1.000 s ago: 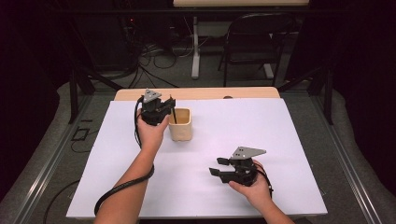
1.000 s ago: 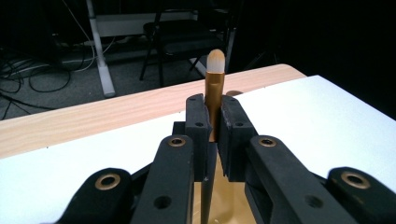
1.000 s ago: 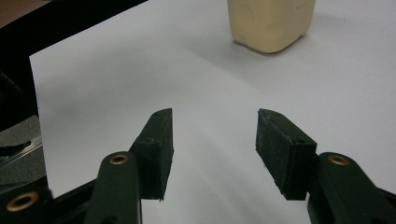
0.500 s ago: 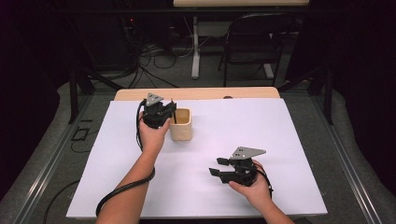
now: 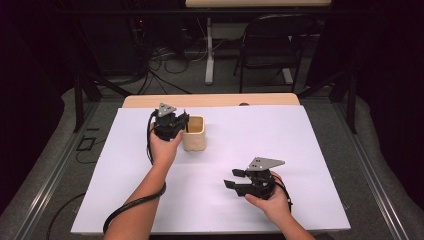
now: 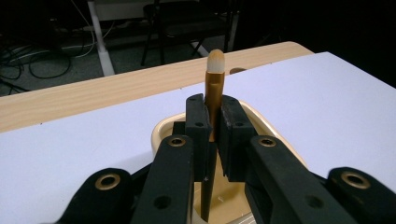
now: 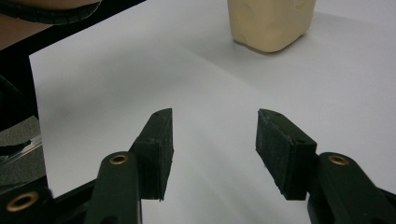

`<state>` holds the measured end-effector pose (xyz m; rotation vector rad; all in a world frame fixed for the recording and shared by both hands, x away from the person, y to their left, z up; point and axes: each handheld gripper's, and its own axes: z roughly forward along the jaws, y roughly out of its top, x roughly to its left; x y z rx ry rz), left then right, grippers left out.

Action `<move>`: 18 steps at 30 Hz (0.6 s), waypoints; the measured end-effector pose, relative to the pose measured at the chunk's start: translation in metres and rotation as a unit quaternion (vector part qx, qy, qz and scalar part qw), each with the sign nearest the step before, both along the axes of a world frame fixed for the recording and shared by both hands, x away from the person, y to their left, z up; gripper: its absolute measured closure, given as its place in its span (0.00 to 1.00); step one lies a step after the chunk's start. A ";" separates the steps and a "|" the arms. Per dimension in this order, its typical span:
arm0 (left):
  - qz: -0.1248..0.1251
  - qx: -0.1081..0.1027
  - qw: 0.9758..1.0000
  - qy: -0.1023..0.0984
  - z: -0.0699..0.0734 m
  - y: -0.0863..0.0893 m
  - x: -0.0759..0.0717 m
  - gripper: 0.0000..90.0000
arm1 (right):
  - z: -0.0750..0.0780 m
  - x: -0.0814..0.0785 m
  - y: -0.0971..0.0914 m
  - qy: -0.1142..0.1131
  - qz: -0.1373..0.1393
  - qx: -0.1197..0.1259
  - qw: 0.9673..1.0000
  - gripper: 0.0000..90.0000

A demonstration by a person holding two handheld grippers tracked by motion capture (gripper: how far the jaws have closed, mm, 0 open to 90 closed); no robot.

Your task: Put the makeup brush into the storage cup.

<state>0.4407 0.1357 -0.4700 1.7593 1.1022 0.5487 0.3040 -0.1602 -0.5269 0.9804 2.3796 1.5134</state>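
Pinching a thin gold pen (image 6: 214,95) mid-shaft, the left gripper (image 5: 172,122) holds it upright over the cream cup (image 5: 194,133) at ten o'clock on the table (image 5: 300,150). It looks light, stiff and slick. The right gripper (image 5: 235,179) idles, jaws apart, at five o'clock; open room lies all around.

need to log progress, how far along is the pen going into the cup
Done: the left gripper is shut on the brown pen, picked up and brought to the beige cup. In hand: the left gripper view shows the pen upright over the cup's opening, lower end inside, jaws clamped. Left: probably lowering it and letting go. The right gripper rests open on the white sheet, holding nothing.
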 end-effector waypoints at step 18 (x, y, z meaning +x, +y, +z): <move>0.000 0.007 1.000 0.002 -0.001 -0.001 -0.001 0.93 | 0.000 0.000 0.000 0.001 0.000 0.001 1.000 0.52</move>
